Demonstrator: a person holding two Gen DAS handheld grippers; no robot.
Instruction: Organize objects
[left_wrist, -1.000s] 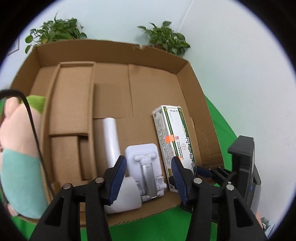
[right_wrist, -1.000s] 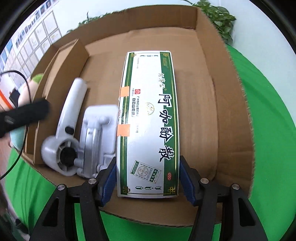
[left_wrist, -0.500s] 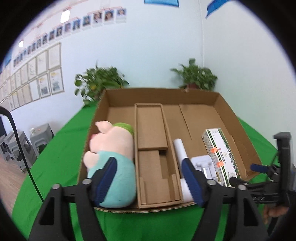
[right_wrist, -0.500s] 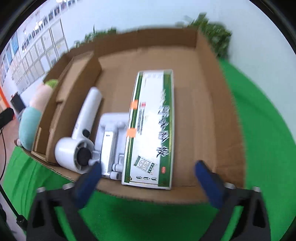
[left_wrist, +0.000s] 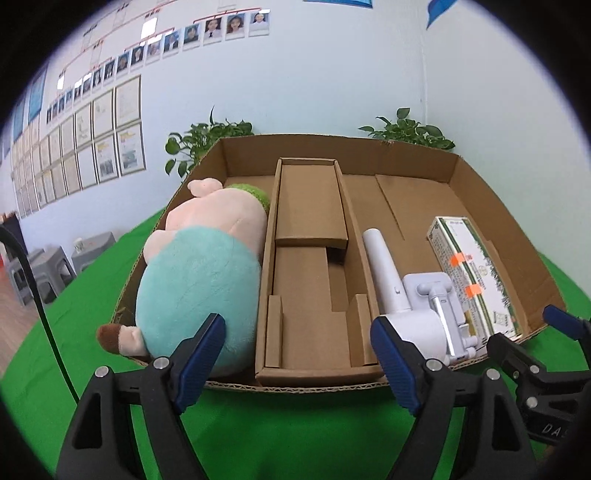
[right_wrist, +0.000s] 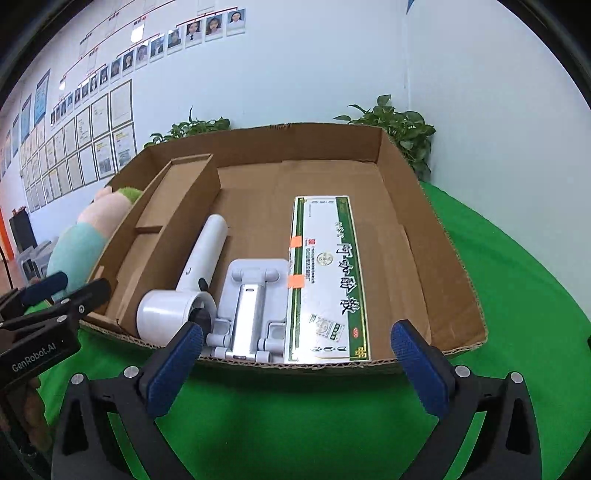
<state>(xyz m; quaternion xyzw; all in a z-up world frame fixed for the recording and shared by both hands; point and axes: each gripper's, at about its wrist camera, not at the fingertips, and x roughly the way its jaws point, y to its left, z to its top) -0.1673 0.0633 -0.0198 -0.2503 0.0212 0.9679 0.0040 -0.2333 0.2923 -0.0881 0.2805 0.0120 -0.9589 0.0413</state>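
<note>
A shallow cardboard box (left_wrist: 476, 177) (right_wrist: 436, 236) sits on a green cloth. In it lie a plush pig toy (left_wrist: 199, 266) (right_wrist: 96, 225) at the left, a cardboard insert (left_wrist: 310, 258) in the middle, then a white hair dryer (left_wrist: 391, 273) (right_wrist: 195, 269), a white folding stand (left_wrist: 443, 306) (right_wrist: 251, 295) and a green-and-white medicine box (left_wrist: 476, 273) (right_wrist: 325, 273) at the right. My left gripper (left_wrist: 299, 358) is open and empty, in front of the box's near edge. My right gripper (right_wrist: 295, 362) is open and empty, in front of the medicine box.
Two potted plants (left_wrist: 207, 140) (left_wrist: 410, 129) stand behind the box against a white wall with framed papers. The green cloth (left_wrist: 280, 435) covers the table in front of the box. Grey stools (left_wrist: 48, 266) stand on the floor at the far left.
Both grippers have drawn back out of the box and opened wide. The right gripper let go of the medicine box, which now lies flat in the box beside the stand.
</note>
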